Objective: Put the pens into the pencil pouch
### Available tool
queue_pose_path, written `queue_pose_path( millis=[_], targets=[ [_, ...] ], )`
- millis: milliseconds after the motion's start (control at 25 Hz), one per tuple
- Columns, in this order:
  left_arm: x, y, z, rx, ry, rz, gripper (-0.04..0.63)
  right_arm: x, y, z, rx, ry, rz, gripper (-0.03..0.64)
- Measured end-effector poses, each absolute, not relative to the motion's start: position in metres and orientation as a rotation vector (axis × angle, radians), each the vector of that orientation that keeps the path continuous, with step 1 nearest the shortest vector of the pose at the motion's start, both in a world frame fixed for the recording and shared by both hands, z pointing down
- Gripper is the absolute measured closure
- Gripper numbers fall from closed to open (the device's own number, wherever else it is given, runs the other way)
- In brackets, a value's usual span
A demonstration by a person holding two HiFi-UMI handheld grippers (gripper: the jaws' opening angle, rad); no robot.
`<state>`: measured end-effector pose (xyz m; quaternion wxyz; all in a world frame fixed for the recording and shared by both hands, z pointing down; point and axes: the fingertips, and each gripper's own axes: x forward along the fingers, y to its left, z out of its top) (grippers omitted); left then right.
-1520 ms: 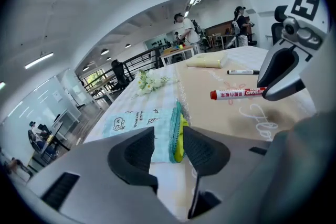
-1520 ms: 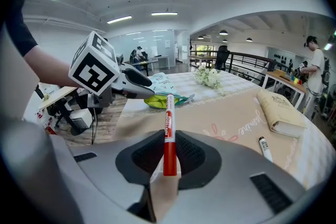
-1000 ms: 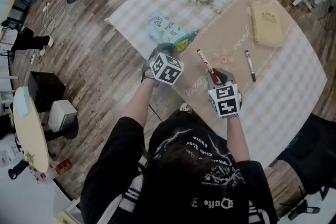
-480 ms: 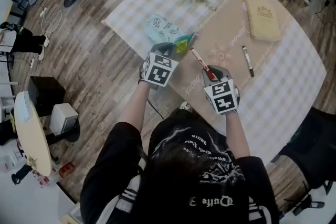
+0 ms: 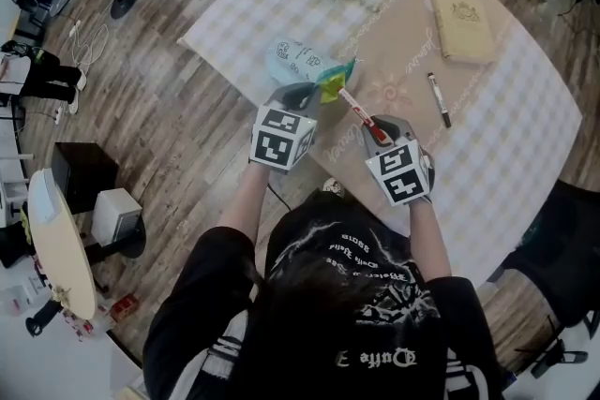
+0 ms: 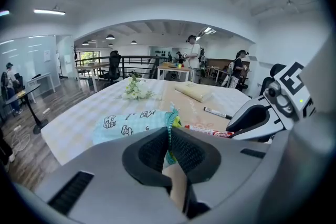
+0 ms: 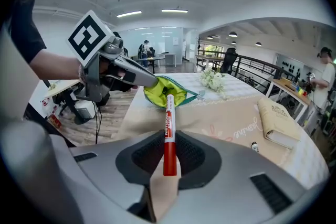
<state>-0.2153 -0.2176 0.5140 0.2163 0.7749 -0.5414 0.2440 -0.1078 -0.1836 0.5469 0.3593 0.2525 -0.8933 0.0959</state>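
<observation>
- The pencil pouch (image 5: 298,61) is made of soft cloth and is judged light and floppy. Its mouth would sag shut if left alone, so it is best taken by the rim beside the zipper.
- That rim is pinched between the pads of the left gripper (image 6: 169,147). The teal body of the pouch stretches away beyond the jaws, over the table (image 5: 511,140).
- The red marker (image 7: 168,128) is stiff and light, and its barrel looks smooth. It is judged likely to swivel or slide in a loose grip. A hold near the rear end leaves the front free to go in.
- The right gripper (image 7: 169,157) is clamped on the marker's red rear end. The white barrel runs straight out ahead of the jaws, and its front end is seen at the pouch's open yellow-green mouth. Whether it is already inside cannot be told.
- A black marker (image 5: 437,98) lies on the table, well apart from both grippers, and remains to be pouched.
</observation>
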Motion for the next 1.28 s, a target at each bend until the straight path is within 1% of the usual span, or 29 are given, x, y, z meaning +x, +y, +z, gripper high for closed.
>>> queue_pose_path(
  millis=[360, 600, 840, 1280],
  targets=[
    [-0.181, -0.19, 0.49, 2.203, -1.406, 0.501, 0.561, -0.083, -0.162, 0.521, 0.631, -2.257, 0.155, 0.545],
    [-0.157, -0.171, 0.482, 2.263, -1.357, 0.535, 0.56, -0.062, -0.152, 0.515, 0.601, -2.193, 0.116, 0.545],
    [-0.122, -0.156, 0.483, 2.338, -1.224, 0.612, 0.56, -0.057, -0.147, 0.511, 0.556, -2.146, 0.091, 0.545],
    [-0.083, -0.138, 0.474, 2.423, -1.042, 0.55, 0.56, -0.064, -0.147, 0.508, 0.535, -2.175, 0.157, 0.545]
  ],
)
